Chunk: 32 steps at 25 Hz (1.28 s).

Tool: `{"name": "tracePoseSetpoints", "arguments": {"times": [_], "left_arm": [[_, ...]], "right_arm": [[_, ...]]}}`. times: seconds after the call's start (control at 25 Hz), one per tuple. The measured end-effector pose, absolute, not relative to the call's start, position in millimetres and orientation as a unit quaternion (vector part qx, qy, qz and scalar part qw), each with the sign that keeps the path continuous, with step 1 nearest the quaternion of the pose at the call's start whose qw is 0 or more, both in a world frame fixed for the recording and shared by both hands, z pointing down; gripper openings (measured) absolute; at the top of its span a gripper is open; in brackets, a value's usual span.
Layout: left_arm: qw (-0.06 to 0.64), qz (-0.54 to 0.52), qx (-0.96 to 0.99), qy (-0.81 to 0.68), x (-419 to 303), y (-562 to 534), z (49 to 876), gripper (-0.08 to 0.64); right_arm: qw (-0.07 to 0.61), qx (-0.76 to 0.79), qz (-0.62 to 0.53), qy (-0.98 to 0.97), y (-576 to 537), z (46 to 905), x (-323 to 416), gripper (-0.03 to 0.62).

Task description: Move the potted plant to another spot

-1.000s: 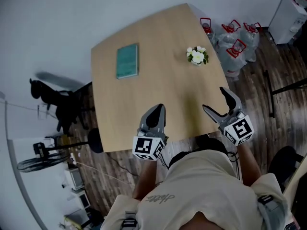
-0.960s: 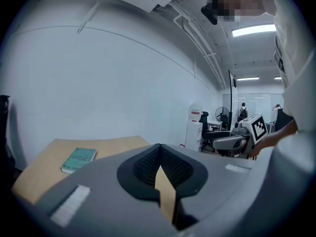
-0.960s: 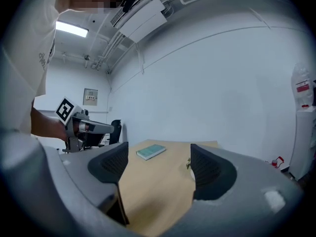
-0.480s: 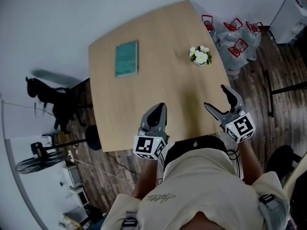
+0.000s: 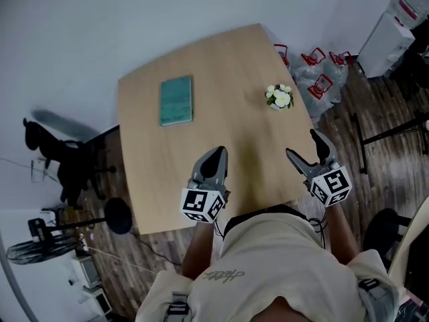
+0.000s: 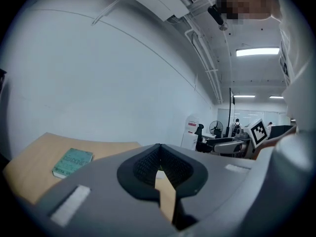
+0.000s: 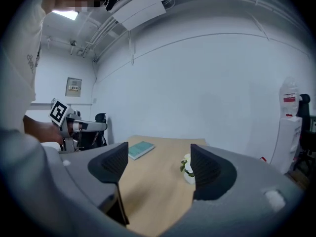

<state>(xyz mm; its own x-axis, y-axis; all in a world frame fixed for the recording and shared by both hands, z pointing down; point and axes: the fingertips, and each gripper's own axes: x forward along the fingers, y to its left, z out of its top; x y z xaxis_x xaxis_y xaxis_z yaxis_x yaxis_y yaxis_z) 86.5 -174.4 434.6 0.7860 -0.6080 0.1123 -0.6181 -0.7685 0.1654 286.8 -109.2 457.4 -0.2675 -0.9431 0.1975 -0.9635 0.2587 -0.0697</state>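
A small potted plant with white flowers stands near the right edge of the wooden table; in the right gripper view the plant shows just left of the right jaw, partly hidden by it. My right gripper hangs open over the table's near right corner, well short of the plant, with nothing between its jaws. My left gripper is shut and empty above the table's near edge. In the left gripper view the left gripper has its jaws pressed together.
A teal book lies at the table's far left. Bagged water bottles and a white dispenser stand on the floor to the right. An office chair, a fan and a stool are on the left.
The head camera has drifted, so the table sits a little lower and further left in view. Both grippers hold the same stance over the near edge, the right open, the left shut.
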Motion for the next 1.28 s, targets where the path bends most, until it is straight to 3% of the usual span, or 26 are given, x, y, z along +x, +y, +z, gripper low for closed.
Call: {"name": "tracePoseSetpoints", "arguments": {"times": [0.64,1.28], "left_arm": [[0.108,0.040,0.963,-0.245,111,-183,455,0.020],[0.129,0.093,0.914,-0.373,135,-208,466,0.020]], "right_arm": [[0.101,0.648,0.120,-0.745,-105,486,290,0.388],[0.134,0.583,0.149,-0.788,-192,579,382,0.388]]}}
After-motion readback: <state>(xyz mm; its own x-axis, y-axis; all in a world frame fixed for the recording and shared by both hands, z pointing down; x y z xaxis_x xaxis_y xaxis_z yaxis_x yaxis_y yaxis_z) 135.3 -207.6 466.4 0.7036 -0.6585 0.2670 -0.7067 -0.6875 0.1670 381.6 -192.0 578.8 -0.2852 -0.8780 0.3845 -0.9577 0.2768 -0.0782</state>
